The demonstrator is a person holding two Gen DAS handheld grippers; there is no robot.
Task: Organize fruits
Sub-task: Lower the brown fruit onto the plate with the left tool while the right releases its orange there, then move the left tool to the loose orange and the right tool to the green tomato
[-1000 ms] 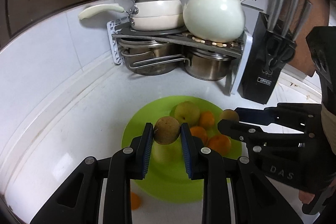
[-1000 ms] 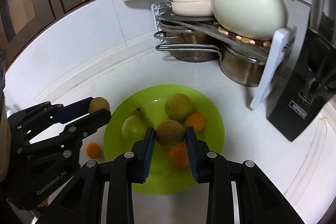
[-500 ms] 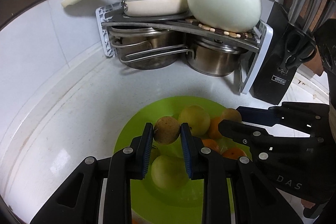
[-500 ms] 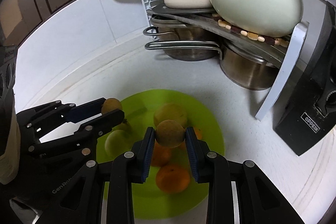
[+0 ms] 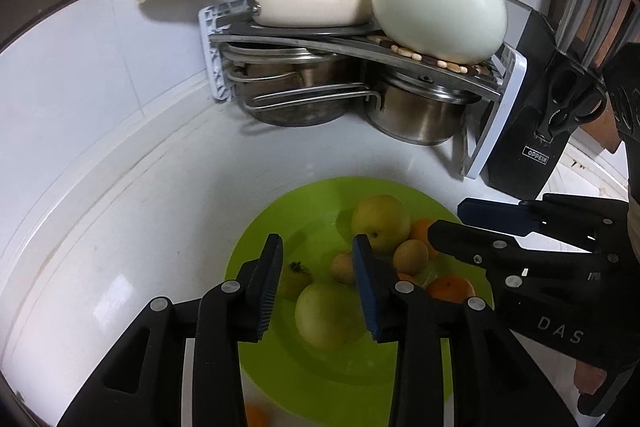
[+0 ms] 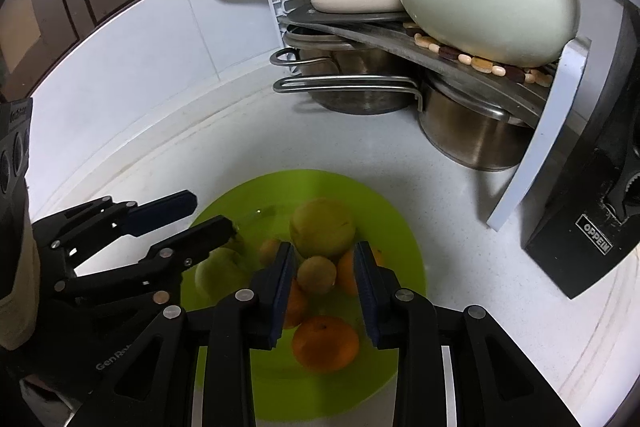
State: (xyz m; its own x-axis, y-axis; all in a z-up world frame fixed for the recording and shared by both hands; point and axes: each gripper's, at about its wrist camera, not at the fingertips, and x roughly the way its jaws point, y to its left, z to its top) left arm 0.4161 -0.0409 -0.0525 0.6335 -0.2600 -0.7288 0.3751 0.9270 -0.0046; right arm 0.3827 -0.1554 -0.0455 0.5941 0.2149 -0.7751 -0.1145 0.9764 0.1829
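- Left gripper (image 5: pixel 316 279) — jaws apart, nothing between them; half a second ago they clamped a brown kiwi, now released.
- Right gripper (image 6: pixel 325 281) — jaws likewise apart; its kiwi, gripped a moment ago, has dropped free.
- Green plate (image 5: pixel 280 223) — on the white desk (image 5: pixel 160 211), below both grippers.
- Two kiwis (image 6: pixel 316 275) — now resting on the plate among the other fruit; one lies directly under the right jaws.
- Pears (image 5: pixel 326 315), two — one near, one at the far side of the plate.
- Oranges (image 6: pixel 325 342) — several, clustered on the plate's right half.
- Stray orange (image 5: pixel 256 417) — off the plate, on the desk at the near edge; judged the remaining item to collect.
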